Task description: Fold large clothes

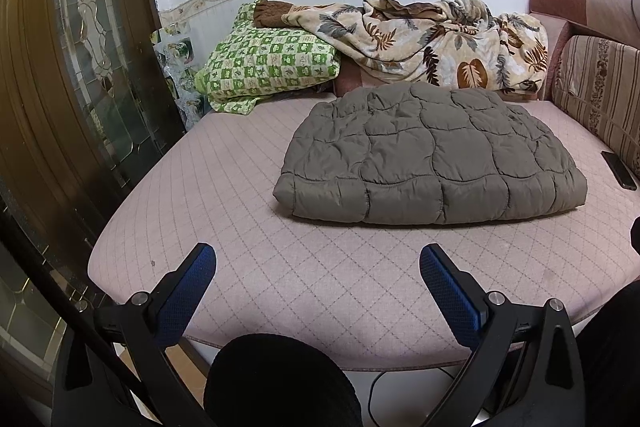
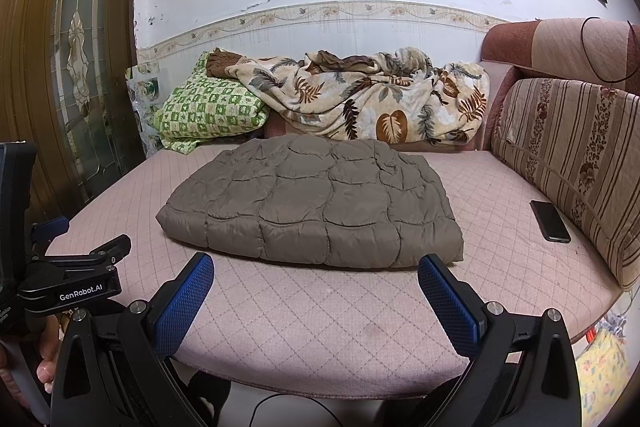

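A grey-brown quilted padded garment (image 1: 432, 155) lies folded into a thick rectangle on the pink quilted bed (image 1: 224, 219). It also shows in the right wrist view (image 2: 316, 199) on the bed (image 2: 500, 259). My left gripper (image 1: 318, 267) is open and empty, held back from the garment above the bed's near edge. My right gripper (image 2: 316, 275) is open and empty, just short of the garment's near edge. The left gripper's body shows at the left of the right wrist view (image 2: 72, 279).
A green checked pillow (image 1: 268, 63) and a leaf-print blanket (image 1: 436, 39) lie at the back against the wall. A striped cushion (image 2: 572, 163) lines the right side, with a black phone (image 2: 550, 221) beside it. A wooden glass-panelled door (image 1: 80, 67) stands left.
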### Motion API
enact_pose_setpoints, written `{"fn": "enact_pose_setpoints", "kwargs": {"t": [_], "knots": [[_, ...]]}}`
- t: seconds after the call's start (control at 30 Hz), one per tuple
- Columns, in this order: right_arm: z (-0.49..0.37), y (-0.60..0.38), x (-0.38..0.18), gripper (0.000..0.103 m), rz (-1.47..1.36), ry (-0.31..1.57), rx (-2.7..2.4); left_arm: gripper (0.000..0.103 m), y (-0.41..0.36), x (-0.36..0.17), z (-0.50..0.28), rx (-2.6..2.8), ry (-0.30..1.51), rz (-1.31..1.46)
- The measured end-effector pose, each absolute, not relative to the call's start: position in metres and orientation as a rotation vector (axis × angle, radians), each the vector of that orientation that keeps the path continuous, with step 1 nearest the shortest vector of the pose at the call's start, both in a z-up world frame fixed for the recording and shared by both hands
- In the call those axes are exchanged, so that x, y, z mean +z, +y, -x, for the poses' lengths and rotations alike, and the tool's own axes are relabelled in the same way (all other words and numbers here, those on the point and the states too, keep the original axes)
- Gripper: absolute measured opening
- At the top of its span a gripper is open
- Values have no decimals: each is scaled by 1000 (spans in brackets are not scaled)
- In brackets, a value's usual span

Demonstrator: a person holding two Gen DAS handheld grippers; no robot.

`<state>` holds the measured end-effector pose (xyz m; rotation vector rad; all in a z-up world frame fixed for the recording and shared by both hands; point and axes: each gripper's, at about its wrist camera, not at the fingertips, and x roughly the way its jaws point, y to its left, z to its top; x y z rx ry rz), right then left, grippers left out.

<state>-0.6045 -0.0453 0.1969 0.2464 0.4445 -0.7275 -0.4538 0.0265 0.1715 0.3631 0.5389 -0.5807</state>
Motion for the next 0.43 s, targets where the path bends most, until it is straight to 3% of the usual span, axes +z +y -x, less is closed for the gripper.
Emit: {"fn": "enact_pose_setpoints", "kwargs": {"t": [0.43], "knots": [[607, -47, 192, 103, -249, 446, -731, 102, 37, 172, 440, -634, 607, -314]]}}
